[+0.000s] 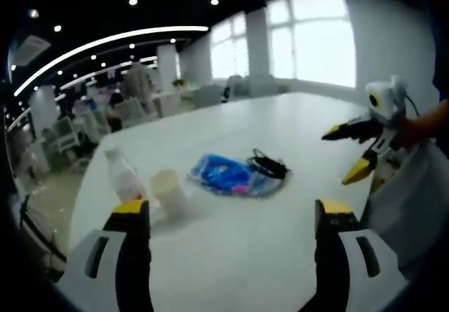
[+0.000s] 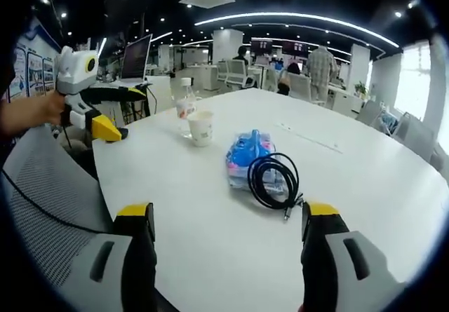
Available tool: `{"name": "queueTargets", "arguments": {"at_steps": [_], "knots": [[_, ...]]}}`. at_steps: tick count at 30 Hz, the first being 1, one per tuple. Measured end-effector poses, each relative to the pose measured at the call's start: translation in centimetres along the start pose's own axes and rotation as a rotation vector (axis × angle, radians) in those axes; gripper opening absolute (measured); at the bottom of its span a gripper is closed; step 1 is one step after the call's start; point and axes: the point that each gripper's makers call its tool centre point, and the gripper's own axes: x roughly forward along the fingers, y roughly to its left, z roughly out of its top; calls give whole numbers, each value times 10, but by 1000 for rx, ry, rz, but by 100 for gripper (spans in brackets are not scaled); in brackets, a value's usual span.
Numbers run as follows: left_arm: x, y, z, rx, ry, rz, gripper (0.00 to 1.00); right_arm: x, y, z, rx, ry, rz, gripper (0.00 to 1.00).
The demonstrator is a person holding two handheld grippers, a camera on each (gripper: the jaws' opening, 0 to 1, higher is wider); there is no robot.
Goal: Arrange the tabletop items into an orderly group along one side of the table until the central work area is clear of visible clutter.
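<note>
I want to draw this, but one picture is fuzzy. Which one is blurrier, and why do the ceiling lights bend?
The left gripper view is blurrier: the bottle, cup and blue pack look smeared, and the window glares white. The right gripper view is sharper: the cable shows clearly. In both views the fisheye lens bends the ceiling lights into arcs.

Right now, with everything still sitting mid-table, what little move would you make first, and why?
Probably ease the right claw forward onto the black cable. It lies coiled on the blue packet nearest that open claw, while the cup and bottle stand farther off by the left claw.
</note>
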Motion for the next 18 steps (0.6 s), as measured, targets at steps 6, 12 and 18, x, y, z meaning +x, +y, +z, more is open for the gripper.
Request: {"name": "queueTargets", "arguments": {"at_steps": [6,12,18], "knots": [[4,-1,-4,12,37,-4,100,3,-7,-7,90,27,-4,87],[5,-2,-2,17,35,-16,100,4,-16,-11,100,39,-15,90],[4,-1,8,-24,-20,-32,100,12,-27,-13,64,46,-30,90]]}}
